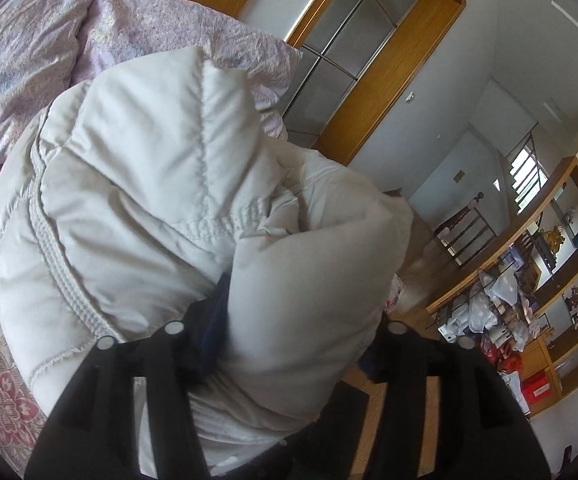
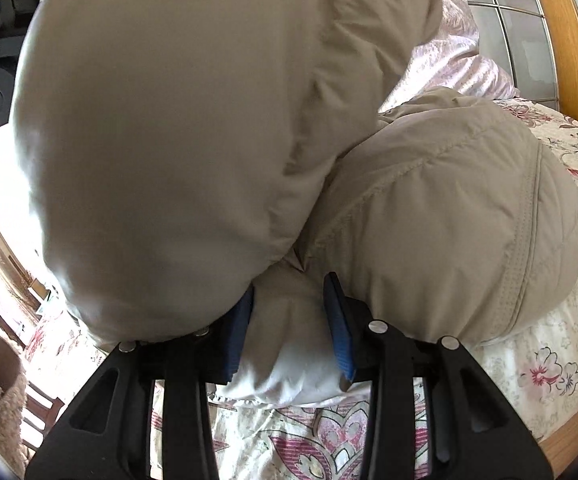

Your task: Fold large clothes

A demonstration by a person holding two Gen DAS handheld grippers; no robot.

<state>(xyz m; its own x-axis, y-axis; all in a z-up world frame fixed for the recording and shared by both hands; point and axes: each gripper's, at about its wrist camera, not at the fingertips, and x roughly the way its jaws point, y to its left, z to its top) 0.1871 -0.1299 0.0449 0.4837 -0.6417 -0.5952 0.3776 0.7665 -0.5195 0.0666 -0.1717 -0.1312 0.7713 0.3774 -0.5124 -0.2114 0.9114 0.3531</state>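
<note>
The padded jacket (image 2: 217, 128), pale beige and quilted, lies bunched on the floral bedspread (image 2: 537, 376), and nearest the right wrist camera the right gripper (image 2: 291, 332) pinches a fold of it between its blue pads. The left gripper (image 1: 289, 344) stands apart around another puffy fold, its pads not visibly pressing. Farther off lies a lilac pillow (image 1: 29, 52).

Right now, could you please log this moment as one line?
right gripper: shut on puffer jacket | left gripper: open around jacket fold | surface: floral bedspread
</note>
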